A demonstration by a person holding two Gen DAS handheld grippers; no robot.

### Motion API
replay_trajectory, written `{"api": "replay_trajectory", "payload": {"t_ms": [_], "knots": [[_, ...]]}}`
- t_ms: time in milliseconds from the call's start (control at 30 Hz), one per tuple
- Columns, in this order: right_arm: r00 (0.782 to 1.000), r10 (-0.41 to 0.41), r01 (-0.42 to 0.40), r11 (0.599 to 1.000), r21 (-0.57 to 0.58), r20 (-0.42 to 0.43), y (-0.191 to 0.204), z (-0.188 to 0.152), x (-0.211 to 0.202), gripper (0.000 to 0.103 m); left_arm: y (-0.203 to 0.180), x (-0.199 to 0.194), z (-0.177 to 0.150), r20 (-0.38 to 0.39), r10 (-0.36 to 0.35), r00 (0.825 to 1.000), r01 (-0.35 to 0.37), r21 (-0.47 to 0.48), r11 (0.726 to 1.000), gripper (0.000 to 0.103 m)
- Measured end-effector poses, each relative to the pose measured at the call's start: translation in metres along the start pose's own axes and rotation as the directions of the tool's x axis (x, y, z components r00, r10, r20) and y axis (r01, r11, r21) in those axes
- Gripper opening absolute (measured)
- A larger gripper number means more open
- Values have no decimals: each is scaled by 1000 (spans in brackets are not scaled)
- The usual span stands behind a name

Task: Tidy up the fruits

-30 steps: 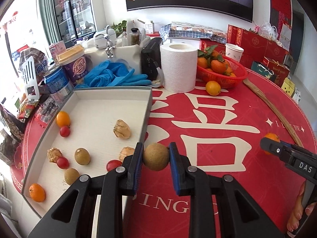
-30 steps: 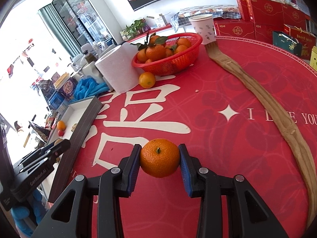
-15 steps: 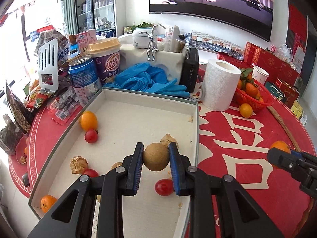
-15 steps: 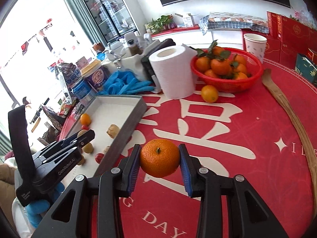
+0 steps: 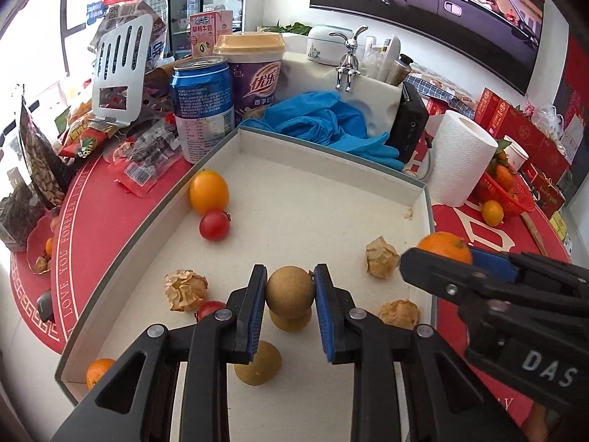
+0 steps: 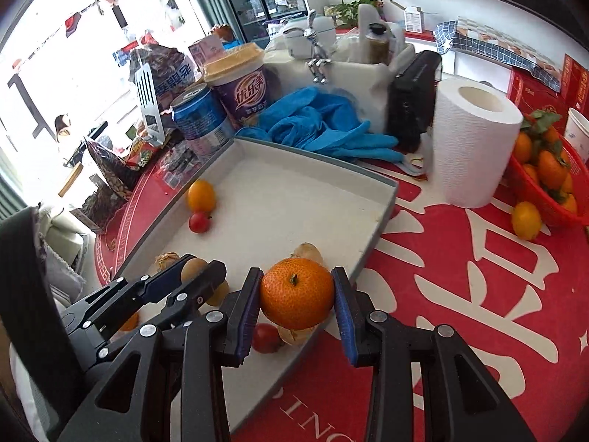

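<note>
My left gripper [image 5: 290, 291] is shut on a round brown longan [image 5: 290, 292] and holds it above the white tray [image 5: 331, 169], over two other longans [image 5: 257, 366]. My right gripper [image 6: 297, 298] is shut on an orange mandarin [image 6: 297, 297] above the tray's right rim [image 6: 383, 217]; it also shows in the left wrist view [image 5: 445, 245]. In the tray lie a kumquat [image 5: 208, 191], cherry tomatoes [image 5: 214, 224], husked physalis [image 5: 382, 257] and a small mandarin [image 5: 98, 370].
Behind the tray stand a blue can [image 5: 203, 107], a purple cup [image 5: 254, 77], blue gloves [image 5: 324, 121], a black box [image 5: 410, 125] and a paper roll [image 5: 460, 162]. A red basket of mandarins [image 6: 545, 176] and a loose kumquat [image 6: 526, 220] sit right on the red cloth.
Both grippers moved left and forward over the tray with their fruit still held. The right gripper now sits close beside the left one, above the tray's right rim.
</note>
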State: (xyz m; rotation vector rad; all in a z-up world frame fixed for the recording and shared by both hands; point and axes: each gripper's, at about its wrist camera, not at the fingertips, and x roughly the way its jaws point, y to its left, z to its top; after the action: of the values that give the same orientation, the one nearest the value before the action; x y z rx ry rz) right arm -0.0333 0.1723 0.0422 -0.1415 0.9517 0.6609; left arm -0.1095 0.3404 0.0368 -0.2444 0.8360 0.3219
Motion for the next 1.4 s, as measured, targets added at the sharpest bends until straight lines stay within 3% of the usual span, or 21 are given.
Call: {"api": "replay_trajectory", "payload": {"t_ms": [33, 133, 233, 333, 467, 533, 567, 600, 700, 933, 1400], "knots": [[1000, -7, 7, 1000, -10, -10, 3, 2, 4, 39, 0, -1, -1, -3, -4, 1000, 4, 2, 1000, 40], [999, -9, 8, 1000, -26, -44, 6, 6, 17, 39, 0, -1, -2, -13, -4, 1000, 5, 30, 1000, 84], [998, -3, 2, 1000, -24, -69, 5, 6, 23, 40, -1, 5, -7, -30, 46, 998, -44, 70, 997, 85], [997, -9, 7, 1000, -22, -78, 6, 2, 24, 47, 4, 4, -7, -33, 35, 999, -33, 61, 998, 85], [996, -22, 19, 999, -40, -82, 12, 3, 22, 47, 5, 5, -7, -37, 35, 999, -32, 69, 997, 86], [998, -36, 33, 998, -50, -59, 14, 8, 16, 69, 4, 4, -6, -37, 39, 999, -36, 77, 996, 90], [999, -34, 32, 998, -51, -37, 15, 11, 11, 97, 5, 2, -5, -29, 39, 999, -37, 70, 997, 97], [998, -67, 66, 997, -48, -15, 15, 13, 6, 102, 6, 1, -5, -22, 35, 999, -33, 60, 998, 103], [997, -80, 81, 996, -47, 12, 12, 19, -5, 102, 9, 5, -5, -45, 56, 997, -54, 48, 997, 103], [983, -181, 178, 979, -95, -28, 18, 16, -6, 102, 9, 10, -9, -59, 68, 996, -66, 33, 997, 103], [977, -205, 197, 973, -124, -53, 22, 7, -6, 102, 7, 9, -8, -56, 99, 994, -96, 59, 994, 103]]}}
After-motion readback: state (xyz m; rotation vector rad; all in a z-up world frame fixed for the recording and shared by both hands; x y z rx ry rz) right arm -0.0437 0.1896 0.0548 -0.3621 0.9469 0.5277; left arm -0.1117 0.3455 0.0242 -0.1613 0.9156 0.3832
